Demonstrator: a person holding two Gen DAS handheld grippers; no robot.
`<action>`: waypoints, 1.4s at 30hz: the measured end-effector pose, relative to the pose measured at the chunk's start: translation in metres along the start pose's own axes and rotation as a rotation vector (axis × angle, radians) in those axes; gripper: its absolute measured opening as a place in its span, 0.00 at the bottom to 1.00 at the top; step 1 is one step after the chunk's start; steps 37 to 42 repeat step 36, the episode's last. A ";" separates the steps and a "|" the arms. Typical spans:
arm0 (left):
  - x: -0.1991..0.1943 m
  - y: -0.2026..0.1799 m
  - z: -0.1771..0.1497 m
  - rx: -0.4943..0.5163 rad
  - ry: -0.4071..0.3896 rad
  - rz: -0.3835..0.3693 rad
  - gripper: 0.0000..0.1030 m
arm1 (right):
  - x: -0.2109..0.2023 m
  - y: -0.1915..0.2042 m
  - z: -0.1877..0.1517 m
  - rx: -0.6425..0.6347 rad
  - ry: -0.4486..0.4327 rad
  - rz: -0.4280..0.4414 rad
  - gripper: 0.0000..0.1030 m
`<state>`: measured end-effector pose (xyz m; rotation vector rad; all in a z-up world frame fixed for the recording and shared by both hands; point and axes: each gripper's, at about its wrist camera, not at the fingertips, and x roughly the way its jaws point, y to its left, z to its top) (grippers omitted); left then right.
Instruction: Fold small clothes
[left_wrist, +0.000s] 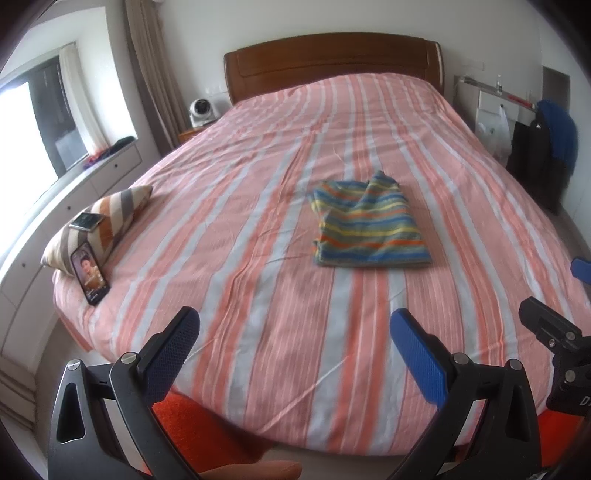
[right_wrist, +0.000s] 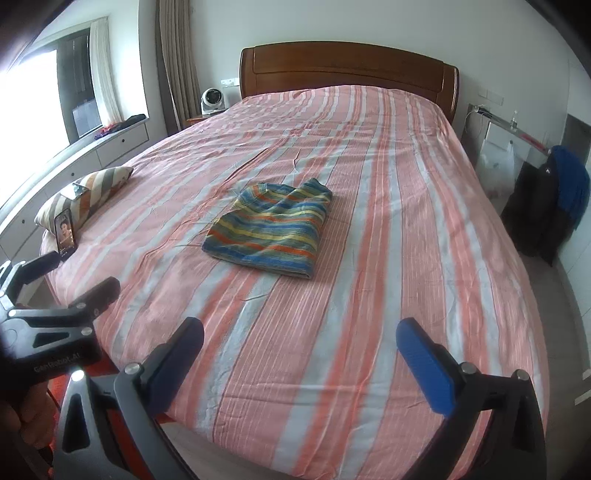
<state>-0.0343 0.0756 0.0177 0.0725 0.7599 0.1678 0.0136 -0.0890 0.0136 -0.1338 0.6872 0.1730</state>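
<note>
Near the middle of the bed (left_wrist: 258, 206), a small striped garment (left_wrist: 369, 225) is seen lying folded into a compact, roughly rectangular bundle, its edges mostly squared; one corner at the far side stands slightly raised. It rests flat on the pink-and-white striped cover, well apart from both tools, which suggests that it has been set down as a finished piece or awaits a last tidy. The left claw (left_wrist: 291, 354) is held above the foot of the bed with its fingers spread apart and nothing between them. The right claw (right_wrist: 303, 358) is likewise held wide apart and empty, beside the left one; part of each tool is caught at the edge of the other's view. Both are kept back and raised, probably so that the whole garment can be surveyed before any further reach. A striped cushion (left_wrist: 107, 221) is placed at the left edge of the bed, apparently as a prop: one phone (left_wrist: 90, 273) is leaned upright against it with its screen lit, and a second phone (left_wrist: 86, 220) lies on top.
</note>
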 end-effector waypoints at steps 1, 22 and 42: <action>-0.001 0.000 0.001 -0.001 -0.002 -0.003 1.00 | -0.001 0.001 0.000 -0.005 -0.003 -0.004 1.00; 0.003 0.002 0.004 -0.015 0.011 -0.006 1.00 | -0.009 0.002 0.012 -0.001 0.011 -0.040 1.00; 0.002 0.000 0.001 -0.024 -0.027 0.018 1.00 | -0.010 -0.005 0.005 0.020 0.017 -0.076 1.00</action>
